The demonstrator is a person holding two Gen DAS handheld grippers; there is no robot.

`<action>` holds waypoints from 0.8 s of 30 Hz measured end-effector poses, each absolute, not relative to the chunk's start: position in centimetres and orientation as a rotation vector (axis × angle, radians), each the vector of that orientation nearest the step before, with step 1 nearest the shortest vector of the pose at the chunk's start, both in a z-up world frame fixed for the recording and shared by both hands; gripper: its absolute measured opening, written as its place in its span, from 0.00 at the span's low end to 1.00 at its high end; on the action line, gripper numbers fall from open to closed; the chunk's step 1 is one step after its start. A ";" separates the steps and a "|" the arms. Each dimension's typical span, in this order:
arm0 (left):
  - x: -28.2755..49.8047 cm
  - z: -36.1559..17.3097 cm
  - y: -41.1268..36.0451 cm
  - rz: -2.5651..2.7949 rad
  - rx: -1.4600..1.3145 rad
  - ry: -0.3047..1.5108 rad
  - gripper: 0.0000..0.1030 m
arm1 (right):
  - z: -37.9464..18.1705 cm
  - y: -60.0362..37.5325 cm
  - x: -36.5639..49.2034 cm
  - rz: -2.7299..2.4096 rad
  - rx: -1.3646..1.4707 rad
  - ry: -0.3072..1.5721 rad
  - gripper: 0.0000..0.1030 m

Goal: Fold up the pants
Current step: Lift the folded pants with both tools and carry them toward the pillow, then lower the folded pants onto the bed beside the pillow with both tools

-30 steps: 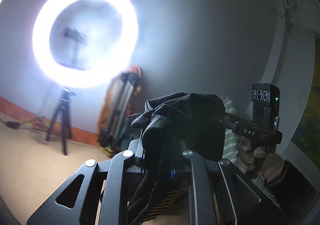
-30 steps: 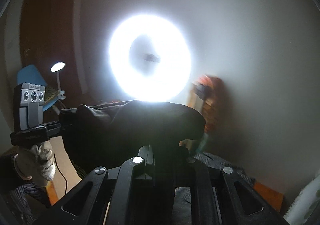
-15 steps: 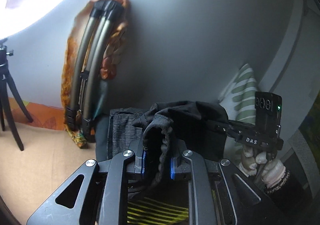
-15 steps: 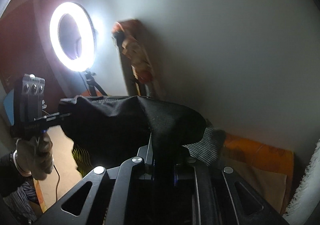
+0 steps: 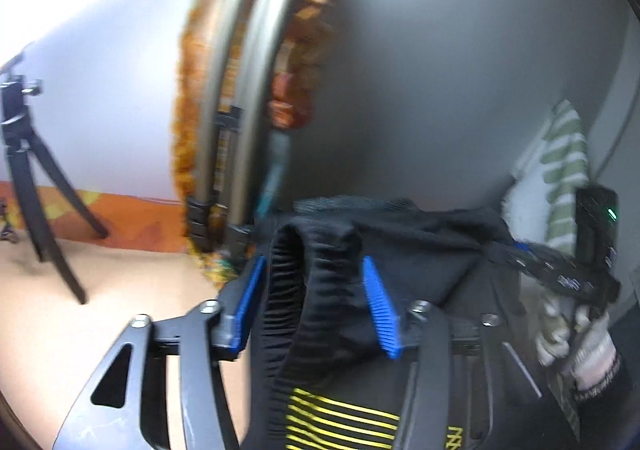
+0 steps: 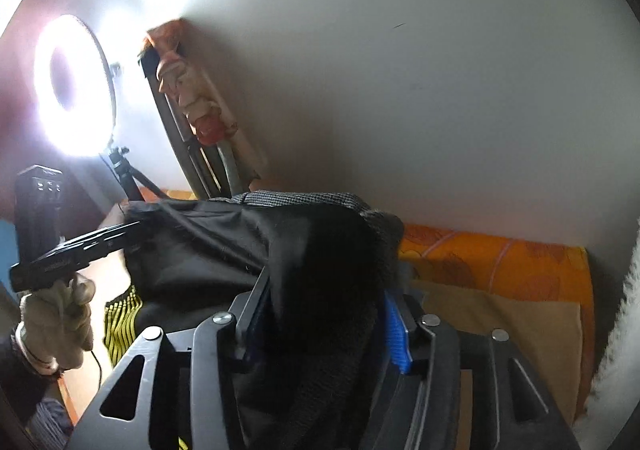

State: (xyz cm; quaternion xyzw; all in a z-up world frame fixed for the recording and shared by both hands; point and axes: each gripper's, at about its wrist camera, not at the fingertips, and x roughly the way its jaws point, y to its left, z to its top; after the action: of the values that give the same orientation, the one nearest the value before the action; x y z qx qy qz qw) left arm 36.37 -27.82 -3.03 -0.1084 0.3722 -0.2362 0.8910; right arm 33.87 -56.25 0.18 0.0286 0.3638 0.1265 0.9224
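Observation:
The black pants [image 5: 416, 246] with an elastic waistband and yellow stripes hang stretched between my two grippers. My left gripper [image 5: 316, 298] has opened: its blue pads [image 5: 378, 306] stand apart with the waistband loose between them. My right gripper [image 6: 324, 310] also stands open, the blue pads [image 6: 396, 334] wide, with black cloth [image 6: 320, 270] draped between them. Each gripper shows in the other's view, the right one [image 5: 560, 274] and the left one [image 6: 80, 246], in gloved hands.
A folded metal frame wrapped in orange cloth [image 5: 248, 98] leans on the grey wall. A ring light [image 6: 72, 90] on a tripod [image 5: 32, 178] stands left. An orange sheet [image 6: 492, 258] covers the bed, with grey checked fabric [image 6: 304, 198] behind the pants and a striped pillow [image 5: 564, 170] right.
Both grippers have tilted down from the ring light toward the bed. Both sets of jaws, shut on the waistband before, have spread apart.

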 end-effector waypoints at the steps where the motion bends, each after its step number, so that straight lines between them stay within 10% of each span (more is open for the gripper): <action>1: 36.4 -2.9 -27.2 -0.478 -0.235 0.766 0.54 | 0.3 -56.2 33.4 0.255 0.065 0.737 0.51; 20: 30.2 -3.8 -22.8 -0.558 -0.196 0.818 0.54 | -4.2 -53.8 20.2 0.315 0.216 0.863 0.44; 24: 29.6 -3.9 -22.8 -0.557 -0.190 0.820 0.54 | -4.8 -53.9 20.8 0.315 0.247 0.885 0.14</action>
State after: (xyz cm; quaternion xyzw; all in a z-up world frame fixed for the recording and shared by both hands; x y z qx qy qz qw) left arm 29.58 -22.76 -3.93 -0.0912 0.3929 -0.2670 0.8752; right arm 20.84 -53.91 -4.82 0.1187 0.4255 0.1515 0.8843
